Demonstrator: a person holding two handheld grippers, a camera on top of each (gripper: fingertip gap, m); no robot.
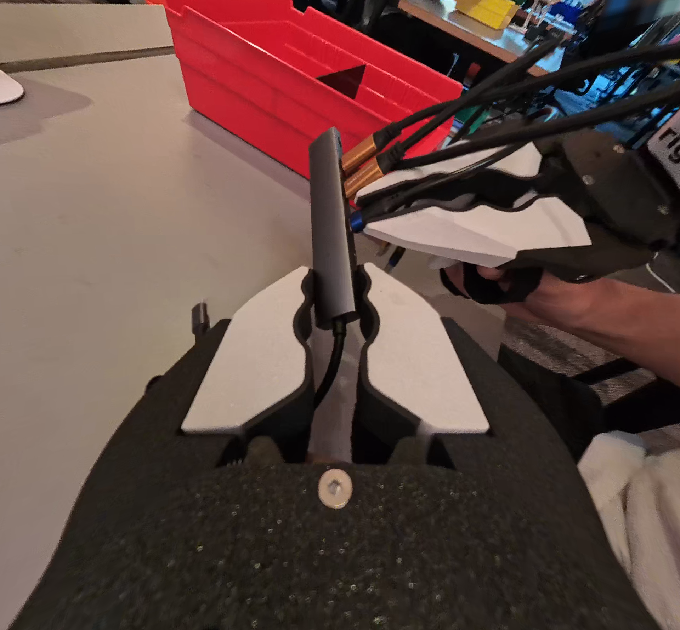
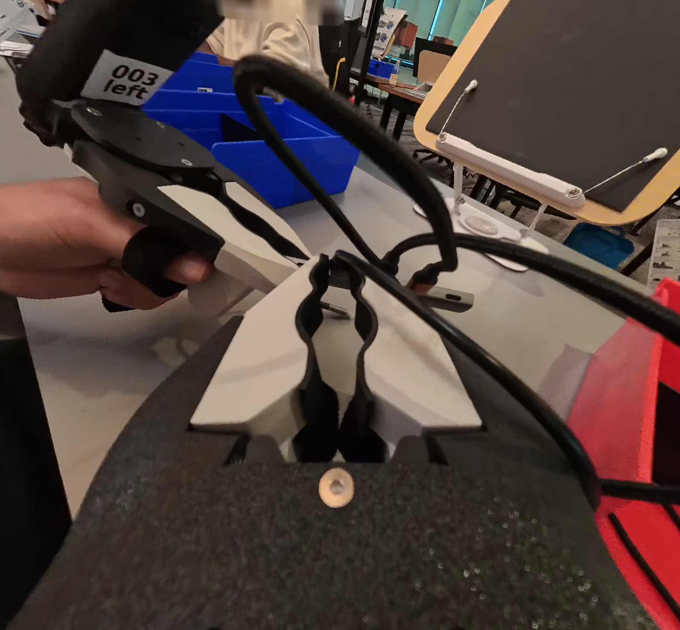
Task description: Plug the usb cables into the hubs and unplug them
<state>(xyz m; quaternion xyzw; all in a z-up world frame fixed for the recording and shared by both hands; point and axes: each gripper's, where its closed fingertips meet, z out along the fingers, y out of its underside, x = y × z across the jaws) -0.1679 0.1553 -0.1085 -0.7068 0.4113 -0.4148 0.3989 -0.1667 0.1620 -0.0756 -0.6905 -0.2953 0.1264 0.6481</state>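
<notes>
Your left gripper (image 1: 334, 292) is clamped on the near end of the grey hub (image 1: 329, 230), holding it up off the worktop (image 1: 110, 244) in front of the red bin (image 1: 294, 71). The hub's long axis runs away from you and upward, its own short lead (image 1: 331, 358) trailing back between the jaws and its port side facing right. Two gold-sleeved plugs (image 1: 362, 163) sit in the upper ports, their black cables (image 1: 515, 97) sweeping off to the upper right.

Your right gripper (image 1: 362, 213) comes in from the right, squarely against that port side, and is closed on a dark plug with a blue collar (image 1: 356, 222) at a lower port. In the right wrist view its fingertips (image 2: 320, 270) pinch a small dark plug head, with a cable (image 2: 460, 340) running back over the gripper body.

Whether that plug is fully seated cannot be told, so you are either finishing an insertion or starting a pull. Either way, the next move should run straight along the plug's axis, square to the hub's face, while the left gripper braces firmly against twist.
</notes>
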